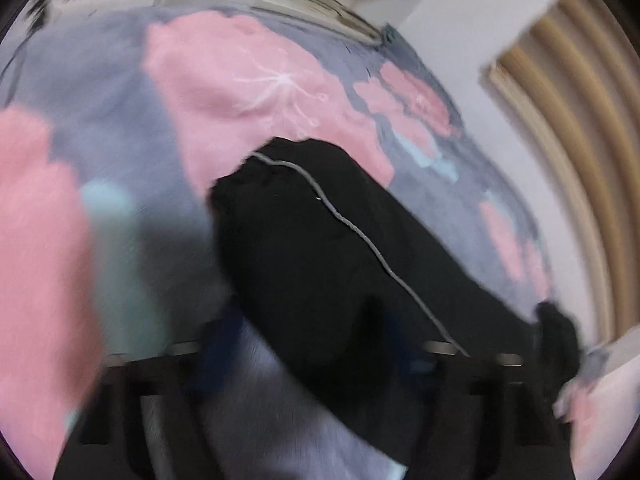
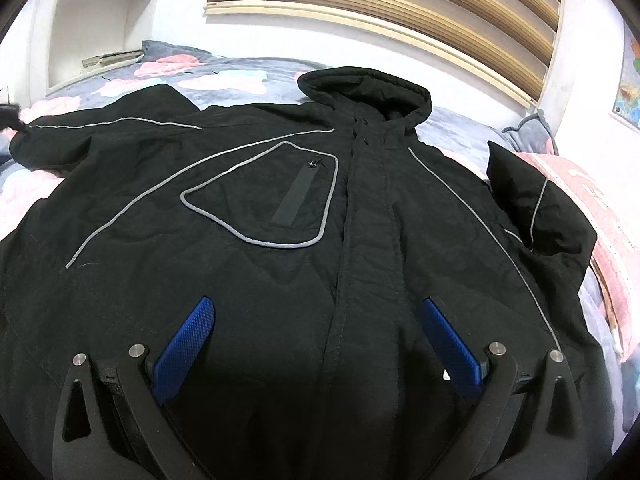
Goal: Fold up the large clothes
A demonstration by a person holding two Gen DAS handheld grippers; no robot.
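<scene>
A black hooded jacket [image 2: 280, 208] with grey piping lies face up and spread out on the bed. My right gripper [image 2: 320, 340] hovers over its lower front, beside the zip placket, open with nothing between the blue pads [image 2: 188, 344]. The left wrist view is smeared by motion. There one jacket sleeve [image 1: 312, 240] runs from the middle down to the lower right and fills the gap of my left gripper [image 1: 308, 336]. Its jaws stand narrower than the right one's, but blur hides whether the pads press on the cloth. The other sleeve [image 2: 536, 204] is crumpled at the right.
The bed carries a grey quilt with pink flowers [image 1: 224, 80]. A white wall with a wooden slatted panel [image 2: 400, 4] rises behind the bed, and white shelves [image 2: 100, 20] stand at the far left. A pink pillow [image 2: 600, 216] lies at the right edge.
</scene>
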